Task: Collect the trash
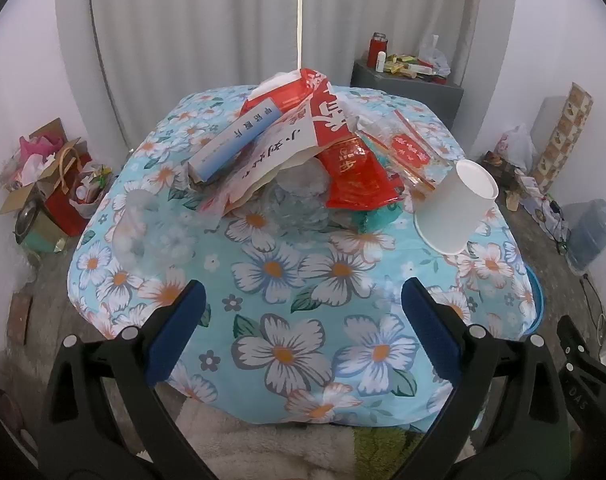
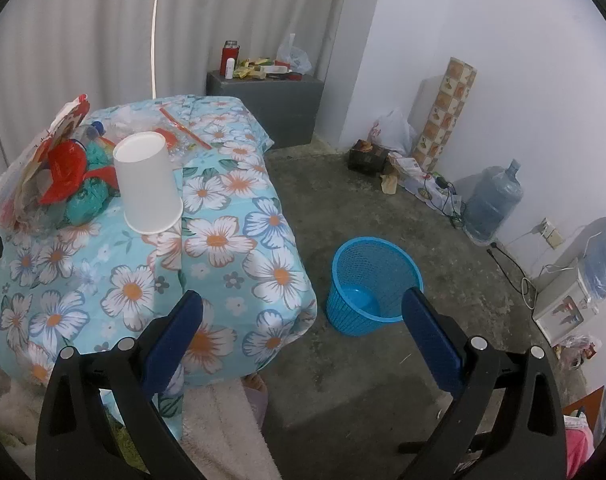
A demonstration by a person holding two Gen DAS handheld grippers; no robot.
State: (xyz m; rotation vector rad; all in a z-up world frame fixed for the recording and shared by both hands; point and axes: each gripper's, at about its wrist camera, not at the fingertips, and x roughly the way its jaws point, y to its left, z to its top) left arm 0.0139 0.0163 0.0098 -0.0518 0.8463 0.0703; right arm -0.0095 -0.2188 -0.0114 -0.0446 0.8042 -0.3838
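The task stood at its very start: nothing had been picked up, and the blue basket [image 2: 373, 286] at lower centre of the right wrist view, on the bare concrete floor just past the table's corner, looked empty. The left gripper [image 1: 303, 312] hung at the bottom of its own view with its blue pads spread wide and only the flowered tablecloth [image 1: 295, 272] showing between them; the right gripper [image 2: 303, 316] was likewise fully open and held nothing, its left finger over the cloth's edge and its right finger in front of the basket's rim. The trash lay heaped in the upper middle of the left view: a long blue-and-white box [image 1: 235, 138] resting on a white printed bag, red wrappers [image 1: 355, 176] spilling to the right, and crumpled clear plastic [image 1: 299, 204] beneath them. A white paper cup [image 1: 459, 208] stood upside down on the cloth at the pile's right edge, apart from the rest and nearest the basket. Judging from this, the step in hand was choosing and approaching a first piece. The cup seemed the easiest target for the right gripper: the next move would call for reaching forward and left to straddle its wall, closing gently so as not to crush it, then carrying it down over the basket.
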